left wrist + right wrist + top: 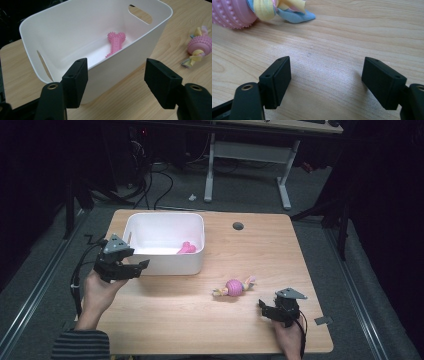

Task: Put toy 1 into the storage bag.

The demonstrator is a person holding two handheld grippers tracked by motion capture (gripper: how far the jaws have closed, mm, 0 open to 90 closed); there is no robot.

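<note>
A white plastic bin (150, 265) stands on the left of the wooden table, with a pink studded bone toy (186, 248) lying inside it (115, 43). A pink knobbly ball toy with a pastel rope through it (234, 287) lies on the table right of the bin (198, 46). My left gripper (134, 268) hovers open at the bin's near left corner, nothing between its jaws (116, 80). My right gripper (262, 307) rests low near the front right, open and empty (325, 80), a short way from the ball toy (234, 12).
A round cable hole (238, 226) sits at the table's far side. A small grey piece (323, 320) lies at the front right corner. Beyond the table are a white desk frame (285, 180) and cables on the floor.
</note>
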